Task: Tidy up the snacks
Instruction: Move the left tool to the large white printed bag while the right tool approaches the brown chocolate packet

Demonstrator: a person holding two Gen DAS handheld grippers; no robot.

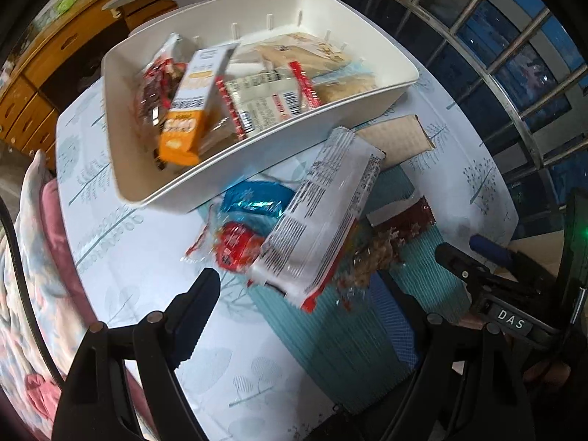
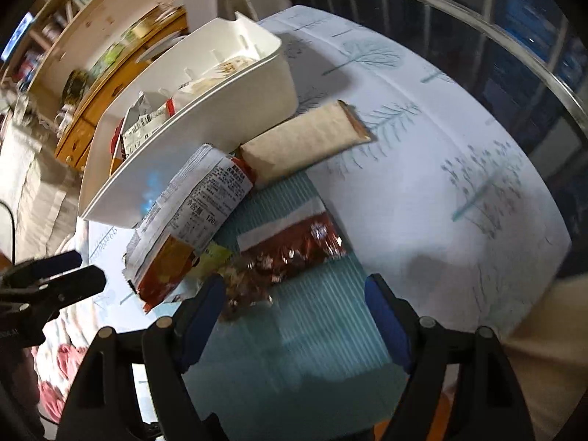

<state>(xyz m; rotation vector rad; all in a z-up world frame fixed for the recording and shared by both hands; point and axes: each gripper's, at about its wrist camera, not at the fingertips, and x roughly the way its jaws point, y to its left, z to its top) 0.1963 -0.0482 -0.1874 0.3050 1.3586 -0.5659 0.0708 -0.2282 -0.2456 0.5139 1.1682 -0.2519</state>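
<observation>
A white bin point(image 1: 279, 147) holds several snack packs, among them an orange box point(image 1: 191, 110); the bin also shows in the right wrist view point(image 2: 220, 125). In front of it lie a white-backed packet point(image 1: 323, 217), a blue pack point(image 1: 257, 198), a red pack point(image 1: 235, 246), a dark red clear bag point(image 1: 400, 224) and a beige bar point(image 1: 397, 136). My left gripper point(image 1: 297, 305) is open and empty, just short of the white-backed packet. My right gripper point(image 2: 294, 294) is open and empty over the teal mat point(image 2: 323, 316), near the dark red bag point(image 2: 294, 246). The beige bar point(image 2: 308, 139) lies beside the bin.
A white cloth with tree prints point(image 2: 441, 169) covers the round table. A metal window grille point(image 1: 514, 55) stands behind it. Wooden drawers point(image 1: 44, 84) and a shelf point(image 2: 92, 29) are at the left. A floral cushion point(image 1: 33, 257) lies by the table's left edge.
</observation>
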